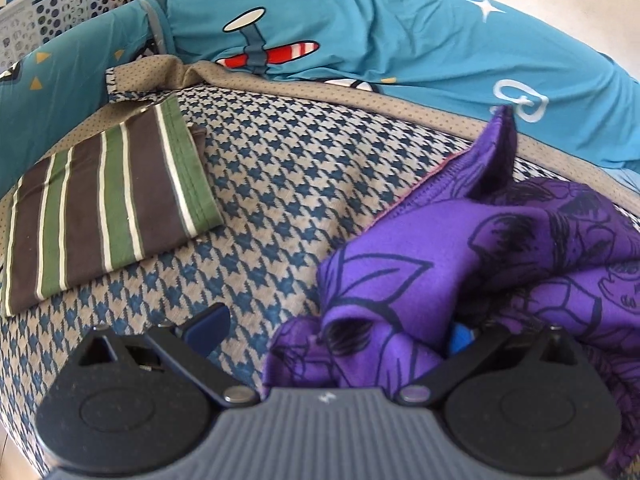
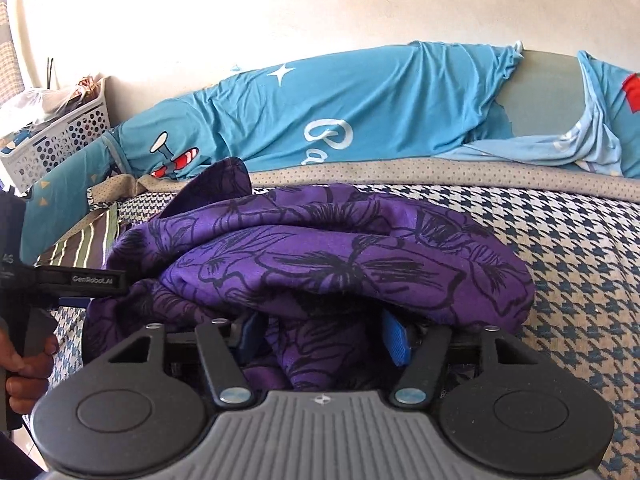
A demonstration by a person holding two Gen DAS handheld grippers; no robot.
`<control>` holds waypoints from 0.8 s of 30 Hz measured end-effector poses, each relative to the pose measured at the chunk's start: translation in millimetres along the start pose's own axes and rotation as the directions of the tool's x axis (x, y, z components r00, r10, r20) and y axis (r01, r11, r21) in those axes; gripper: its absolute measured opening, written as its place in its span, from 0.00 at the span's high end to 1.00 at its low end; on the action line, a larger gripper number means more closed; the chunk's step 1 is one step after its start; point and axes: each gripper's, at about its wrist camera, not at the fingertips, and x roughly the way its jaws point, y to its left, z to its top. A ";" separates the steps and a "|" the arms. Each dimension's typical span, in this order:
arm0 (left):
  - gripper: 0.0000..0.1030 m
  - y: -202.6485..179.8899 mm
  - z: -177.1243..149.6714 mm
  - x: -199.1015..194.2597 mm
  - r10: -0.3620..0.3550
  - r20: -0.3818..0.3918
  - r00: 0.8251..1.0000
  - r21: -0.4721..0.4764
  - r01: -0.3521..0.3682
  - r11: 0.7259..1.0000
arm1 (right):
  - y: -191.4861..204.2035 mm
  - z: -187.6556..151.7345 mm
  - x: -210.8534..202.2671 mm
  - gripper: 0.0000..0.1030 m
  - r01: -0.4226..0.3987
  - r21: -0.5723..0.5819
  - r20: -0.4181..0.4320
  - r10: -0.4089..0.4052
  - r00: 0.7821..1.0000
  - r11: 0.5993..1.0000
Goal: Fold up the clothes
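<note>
- The purple floral garment (image 2: 320, 256) lay bunched in a heap on the houndstooth bedspread (image 2: 580, 264), toward its near edge.
- My right gripper (image 2: 324, 340) had its blue pads (image 2: 396, 340) on either side of a fold of that purple cloth; I read the fingers as clenched on it.
- My left gripper (image 1: 332, 336) stood with its jaws wide apart; the left blue finger (image 1: 208, 330) hung bare over the bedspread, the right one half buried in the purple cloth, so nothing was gripped there.
- In the right wrist view, a hand (image 2: 24, 364) held the left tool's handle at the heap's left side.
- A folded green and brown striped cloth (image 1: 108, 204) lay flat near the bedspread's far left corner, well apart from the heap.
- A teal sheet with a plane print (image 1: 360, 32) ran along the far edge, a perforated white basket (image 2: 60, 140) beyond the left end.
</note>
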 end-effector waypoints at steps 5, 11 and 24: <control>0.00 -3.3 5.3 -25.3 -0.014 0.077 0.997 0.014 0.013 1.000 | -6.5 2.9 -6.4 0.41 0.029 0.039 -0.040 -0.027 0.999 0.999; 0.00 -10.8 10.8 -48.8 -0.075 0.159 0.984 0.021 0.073 0.997 | -9.4 3.0 -22.2 0.41 0.009 0.039 -0.036 -0.008 0.999 0.999; 0.00 -59.0 2.5 -44.4 -0.170 0.134 0.976 0.132 0.153 0.979 | -31.3 13.4 -43.9 0.40 -0.044 0.173 0.060 0.034 0.998 0.984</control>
